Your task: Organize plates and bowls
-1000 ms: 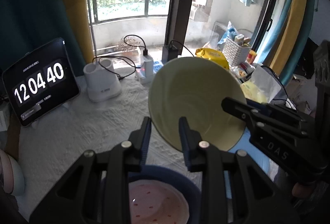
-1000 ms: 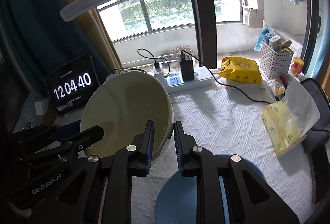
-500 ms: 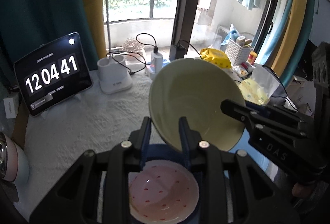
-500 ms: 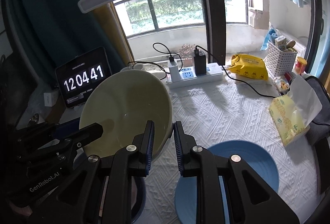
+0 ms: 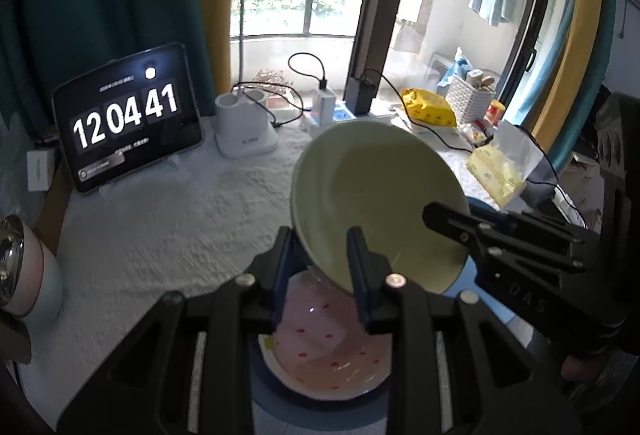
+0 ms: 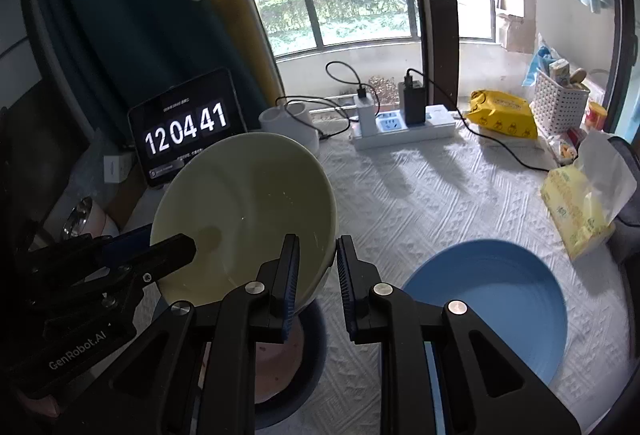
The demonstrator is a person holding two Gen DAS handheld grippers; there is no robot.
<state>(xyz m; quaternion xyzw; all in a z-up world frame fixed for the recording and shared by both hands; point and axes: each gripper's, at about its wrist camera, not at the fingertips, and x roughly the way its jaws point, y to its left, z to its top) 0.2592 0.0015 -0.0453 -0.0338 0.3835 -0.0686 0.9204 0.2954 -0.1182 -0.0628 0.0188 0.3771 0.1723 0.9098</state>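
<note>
A pale green bowl hangs tilted in the air, gripped at opposite rims. My left gripper is shut on its near rim. My right gripper is shut on the other rim of the green bowl. Each gripper shows in the other's view: the right gripper and the left gripper. Directly below sits a pink bowl with red dots, nested in a dark blue bowl. A light blue plate lies on the white cloth to the right.
A tablet clock and a white lamp base stand at the back. A power strip, yellow packet, tissue pack and white basket line the back right. A pink mug stands at the left.
Both grippers have carried the green bowl together across the table. It now hangs over the pink bowl, which shows more fully below, and more of the light blue plate is in view.
</note>
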